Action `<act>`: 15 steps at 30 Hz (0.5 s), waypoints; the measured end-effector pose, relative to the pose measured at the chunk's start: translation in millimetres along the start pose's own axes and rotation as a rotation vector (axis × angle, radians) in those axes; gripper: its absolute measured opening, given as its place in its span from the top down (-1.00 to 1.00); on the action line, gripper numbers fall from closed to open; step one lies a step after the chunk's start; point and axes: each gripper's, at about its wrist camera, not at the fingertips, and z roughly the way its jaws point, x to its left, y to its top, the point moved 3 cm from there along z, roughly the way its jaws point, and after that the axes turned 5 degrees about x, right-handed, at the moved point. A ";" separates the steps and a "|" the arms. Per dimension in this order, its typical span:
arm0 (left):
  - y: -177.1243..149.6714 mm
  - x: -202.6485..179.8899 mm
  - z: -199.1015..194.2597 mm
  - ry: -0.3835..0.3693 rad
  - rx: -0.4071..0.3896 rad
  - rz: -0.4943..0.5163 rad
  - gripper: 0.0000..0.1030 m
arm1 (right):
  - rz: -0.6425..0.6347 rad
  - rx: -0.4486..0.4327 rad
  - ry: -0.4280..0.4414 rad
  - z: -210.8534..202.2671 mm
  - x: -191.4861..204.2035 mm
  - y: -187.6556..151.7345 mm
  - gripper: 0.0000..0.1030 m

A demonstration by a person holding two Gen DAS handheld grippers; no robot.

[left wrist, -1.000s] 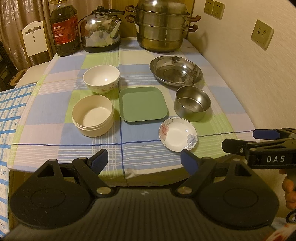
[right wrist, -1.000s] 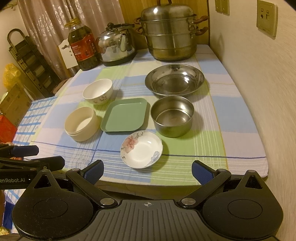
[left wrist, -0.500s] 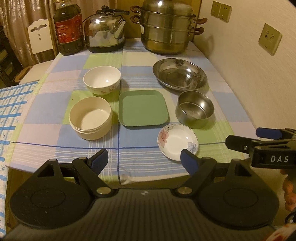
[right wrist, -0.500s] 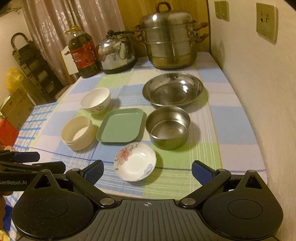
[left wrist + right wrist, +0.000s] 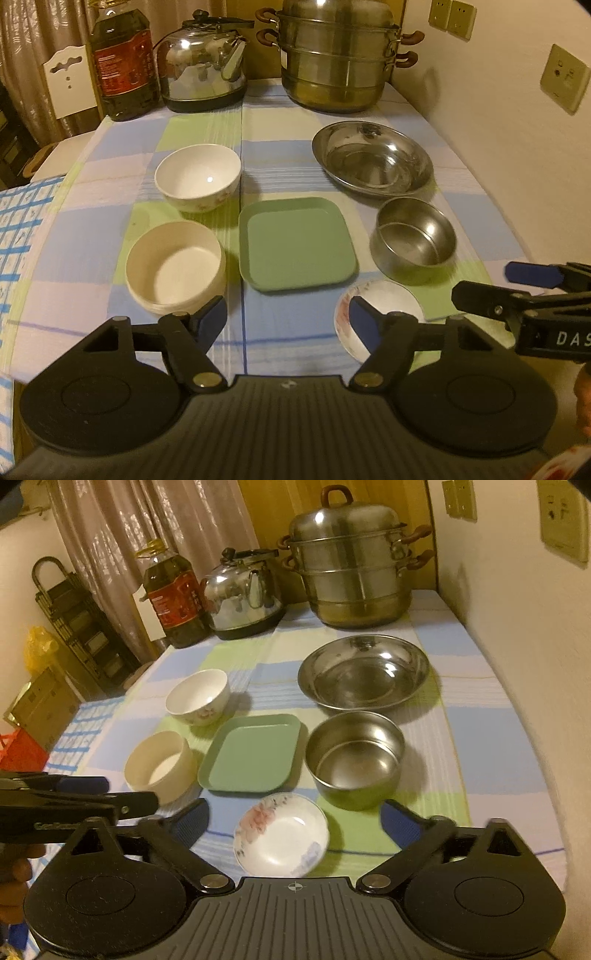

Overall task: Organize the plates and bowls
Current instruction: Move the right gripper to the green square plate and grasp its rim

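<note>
On the checked tablecloth stand a white bowl, a cream round bowl, a green square plate, a steel bowl and a wide steel dish. A small floral saucer lies nearest the front edge. My left gripper hovers before the cream bowl and green plate, jaws closing on nothing. My right gripper hovers above the saucer, jaws closing, pads apart from it.
At the back stand an oil bottle, a steel kettle and a stacked steamer pot. A wall with sockets runs along the table's right side. A chair and a second checked cloth are at the left.
Both grippers have moved forward and down toward the table, so the dishes look larger and nearer. Both pairs of jaws have narrowed a little. No dish has moved.
</note>
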 end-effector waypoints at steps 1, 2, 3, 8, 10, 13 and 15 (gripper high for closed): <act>4.3 3.2 6.4 -0.006 0.003 0.007 -0.32 | 0.007 0.009 0.002 6.5 1.4 3.4 -0.56; 8.2 6.1 12.0 -0.010 0.005 0.014 -0.31 | 0.015 0.010 0.004 10.7 2.5 5.9 -0.53; 12.9 9.9 18.9 -0.015 0.009 0.022 -0.25 | 0.023 0.007 0.006 15.3 3.5 9.0 -0.52; 33.4 27.0 50.7 -0.049 0.031 0.064 -0.08 | 0.039 0.009 -0.001 44.9 13.4 28.6 -0.39; 42.1 31.4 62.8 -0.062 0.039 0.084 -0.02 | 0.048 0.016 -0.011 58.2 16.4 34.9 -0.32; 53.0 38.9 82.4 -0.082 0.060 0.119 0.09 | 0.065 0.032 -0.020 78.6 20.1 42.6 -0.17; 59.2 44.3 94.3 -0.100 0.075 0.132 0.18 | 0.077 0.045 -0.032 92.0 21.8 46.4 -0.12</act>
